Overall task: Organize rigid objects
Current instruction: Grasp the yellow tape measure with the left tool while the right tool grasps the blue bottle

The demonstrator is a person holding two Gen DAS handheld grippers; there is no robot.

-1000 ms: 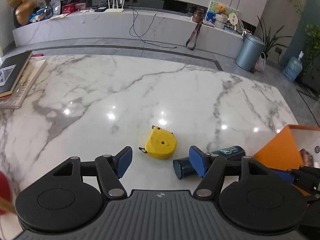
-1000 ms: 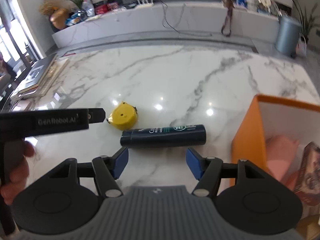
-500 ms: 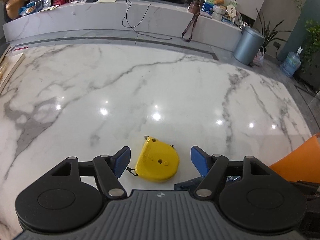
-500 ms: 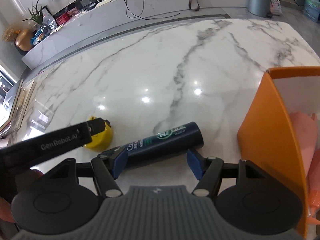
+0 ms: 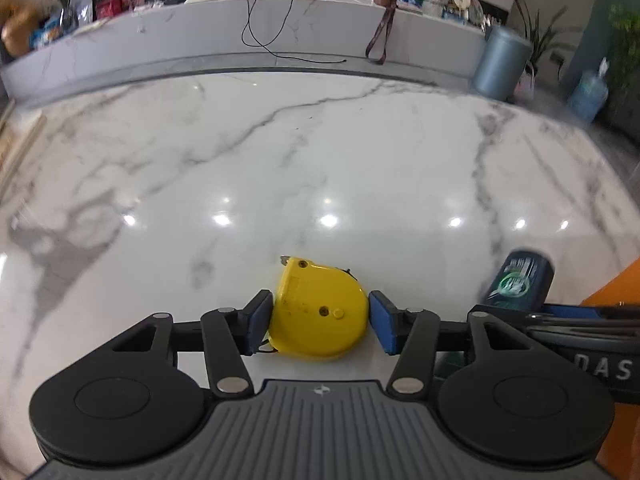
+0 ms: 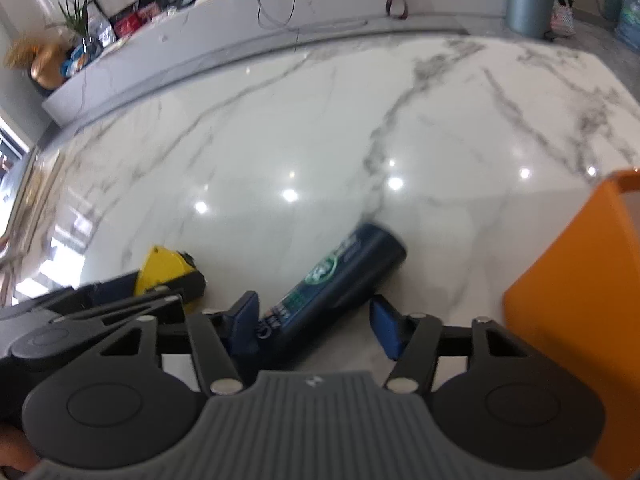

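A yellow tape measure [image 5: 316,316] lies flat on the white marble table [image 5: 320,168]. My left gripper [image 5: 320,320] is down around it; its jaws are closing and both blue pads [image 5: 258,320] touch its sides. A dark blue bottle [image 6: 340,280] lies on its side, slanting between the jaws of my right gripper [image 6: 314,322]. Those jaws are closing: the left pad [image 6: 244,320] is against the bottle and the right pad sits a little off it. In the right wrist view the left gripper [image 6: 120,300] half hides the tape measure [image 6: 160,268].
An orange box [image 6: 568,300] stands right of the bottle, and its corner [image 5: 616,284] shows in the left wrist view beside the bottle [image 5: 520,280]. Beyond the table's far edge run a low marble bench [image 5: 280,28] with clutter and a grey bin [image 5: 500,64].
Both grippers came down toward the table. The left jaws narrowed onto the tape measure. The right jaws now straddle the bottle, which lies at a slant in that view.
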